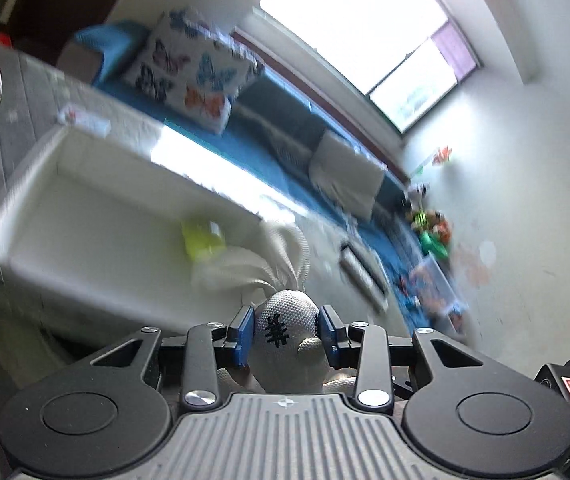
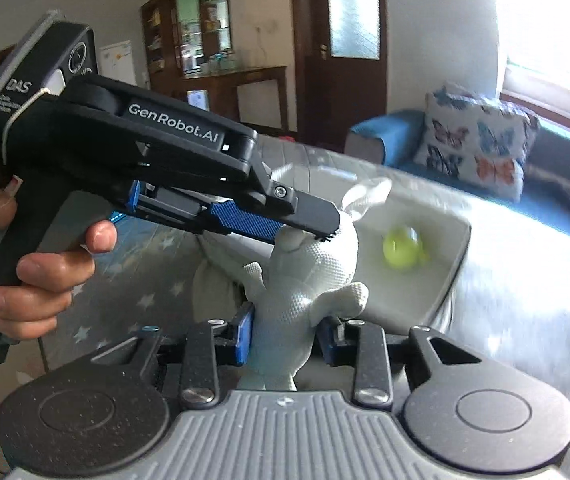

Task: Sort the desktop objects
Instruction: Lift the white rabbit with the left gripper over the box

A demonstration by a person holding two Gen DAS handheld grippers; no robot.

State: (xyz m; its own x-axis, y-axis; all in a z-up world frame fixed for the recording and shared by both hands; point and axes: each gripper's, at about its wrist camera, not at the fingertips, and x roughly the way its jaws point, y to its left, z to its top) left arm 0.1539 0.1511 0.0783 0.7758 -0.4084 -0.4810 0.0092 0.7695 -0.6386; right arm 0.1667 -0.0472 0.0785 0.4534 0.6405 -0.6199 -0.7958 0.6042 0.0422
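A white knitted rabbit toy (image 2: 317, 268) hangs in the air between both grippers. My left gripper (image 1: 287, 330) is shut on its head (image 1: 285, 320), which has a black stitched mark. In the right wrist view the left gripper (image 2: 305, 228) comes in from the left and clamps the head. My right gripper (image 2: 285, 338) is shut on the toy's lower body. Behind the toy stands a white tray (image 2: 451, 276) holding a yellow-green ball (image 2: 403, 252). The tray (image 1: 37, 184) and ball (image 1: 201, 240) also show in the left wrist view.
The table carries a grey cloth with white stars (image 2: 141, 276). A blue sofa (image 2: 557, 196) with a butterfly cushion (image 2: 473, 144) stands behind the table. A small white box (image 1: 85, 118) lies past the tray. Toys (image 1: 429, 228) sit by the wall.
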